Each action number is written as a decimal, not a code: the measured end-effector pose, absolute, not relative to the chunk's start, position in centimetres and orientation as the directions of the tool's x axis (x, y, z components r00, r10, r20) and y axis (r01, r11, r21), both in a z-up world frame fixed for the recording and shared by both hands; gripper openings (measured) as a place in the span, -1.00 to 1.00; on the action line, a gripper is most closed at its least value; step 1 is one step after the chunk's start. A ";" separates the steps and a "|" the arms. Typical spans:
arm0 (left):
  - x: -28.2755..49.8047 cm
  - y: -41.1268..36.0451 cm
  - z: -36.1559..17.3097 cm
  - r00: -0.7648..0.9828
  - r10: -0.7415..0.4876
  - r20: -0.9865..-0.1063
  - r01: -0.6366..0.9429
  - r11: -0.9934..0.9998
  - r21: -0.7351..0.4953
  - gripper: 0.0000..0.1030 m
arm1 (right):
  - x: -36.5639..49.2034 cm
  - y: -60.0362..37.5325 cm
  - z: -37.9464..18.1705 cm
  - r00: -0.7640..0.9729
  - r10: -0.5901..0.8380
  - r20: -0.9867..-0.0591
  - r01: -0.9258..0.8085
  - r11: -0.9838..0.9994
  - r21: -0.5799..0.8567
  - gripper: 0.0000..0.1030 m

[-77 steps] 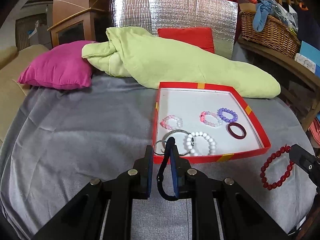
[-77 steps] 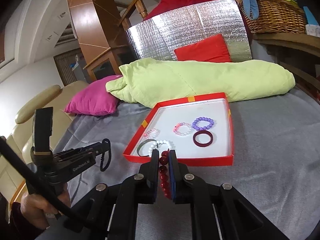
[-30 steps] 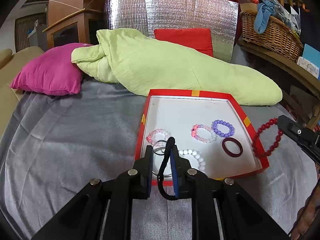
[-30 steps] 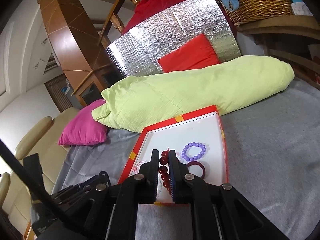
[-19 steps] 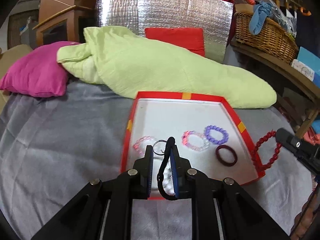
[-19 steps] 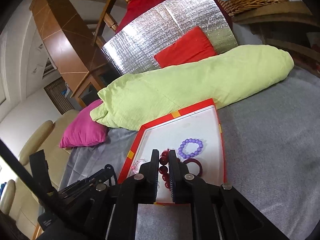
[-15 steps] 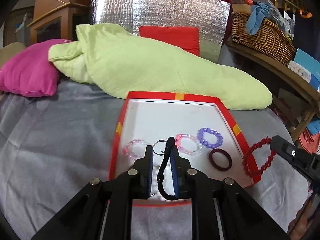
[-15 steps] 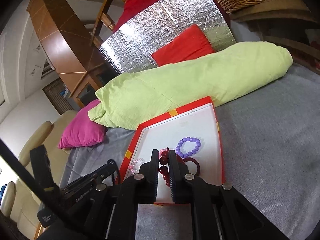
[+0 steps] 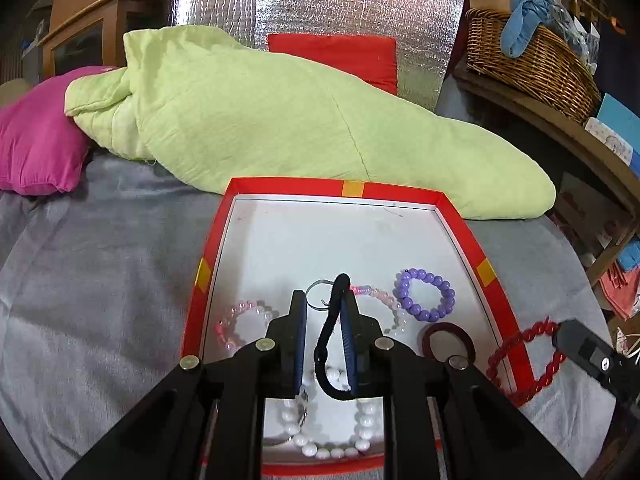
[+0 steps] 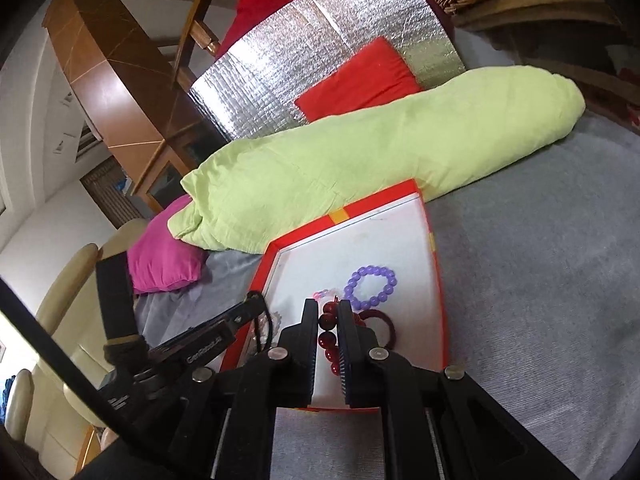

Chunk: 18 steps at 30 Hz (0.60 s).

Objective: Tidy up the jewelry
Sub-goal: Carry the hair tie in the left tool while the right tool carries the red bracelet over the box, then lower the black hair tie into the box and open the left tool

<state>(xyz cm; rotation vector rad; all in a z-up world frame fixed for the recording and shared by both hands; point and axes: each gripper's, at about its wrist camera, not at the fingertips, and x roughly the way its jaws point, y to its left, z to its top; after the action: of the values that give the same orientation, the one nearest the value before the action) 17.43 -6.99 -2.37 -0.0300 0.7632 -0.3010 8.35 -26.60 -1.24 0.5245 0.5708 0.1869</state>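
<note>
Left gripper point(image 9: 323, 300) clamps a black band point(image 9: 332, 340); right gripper point(image 10: 328, 312) clamps red beads point(image 10: 327, 332). Both hang over the tray's point(image 9: 460, 224) lower half — bare floor lies toward frame top, left nearer.

evenly lit in soft, diffuse indoor light, moderately bright, with colours saturated. brightest at the pale wall point(image 10: 24, 216) along the left edge of the right wrist view, nearly washed out. speckled glare across the silver foil panel point(image 9: 320, 4) in both views. only faint, soft shadows on the white floor of the red tray point(image 9: 352, 189), beneath the gripper fingers. strong fisheye bending throughout: tray rims bowed, black vignette filling every corner. sharp through the middle of each view, softer toward the edges; slight smear on the red bead bracelet point(image 9: 520, 364) at the tray's right rim.
</note>
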 end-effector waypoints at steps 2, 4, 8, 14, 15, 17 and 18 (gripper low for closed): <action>17.9 -7.0 -2.5 0.680 -0.277 -0.678 0.251 0.958 -0.140 -0.66 | 8.5 -26.0 -1.3 0.825 0.318 -0.466 -0.036 0.854 0.519 -0.80; 18.4 -6.9 -2.8 0.675 -0.280 -0.683 0.246 0.958 -0.150 -0.66 | 8.6 -25.6 -1.5 0.822 0.330 -0.464 -0.045 0.850 0.525 -0.80; 19.2 -7.3 -3.2 0.668 -0.274 -0.692 0.250 0.958 -0.139 -0.66 | 8.8 -24.7 -1.7 0.812 0.355 -0.463 -0.061 0.842 0.537 -0.80; 19.7 -7.5 -3.5 0.668 -0.262 -0.697 0.248 0.961 -0.123 -0.66 | 9.1 -23.7 -1.9 0.803 0.370 -0.467 -0.080 0.843 0.531 -0.80; 19.8 -7.6 -3.6 0.670 -0.251 -0.699 0.246 0.963 -0.110 -0.66 | 9.2 -23.7 -2.0 0.802 0.370 -0.470 -0.081 0.846 0.528 -0.80; 19.8 -7.7 -3.8 0.672 -0.236 -0.702 0.245 0.965 -0.090 -0.66 | 9.2 -23.8 -2.0 0.802 0.364 -0.473 -0.077 0.849 0.523 -0.80; 19.9 -7.7 -3.9 0.672 -0.228 -0.704 0.243 0.967 -0.081 -0.66 | 9.3 -23.9 -2.0 0.804 0.361 -0.473 -0.074 0.849 0.524 -0.80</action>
<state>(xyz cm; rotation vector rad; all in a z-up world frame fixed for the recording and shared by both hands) 19.86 -7.68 -3.87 0.0197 0.7903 -0.2652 9.26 -23.94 -2.04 0.5105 0.5966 0.2440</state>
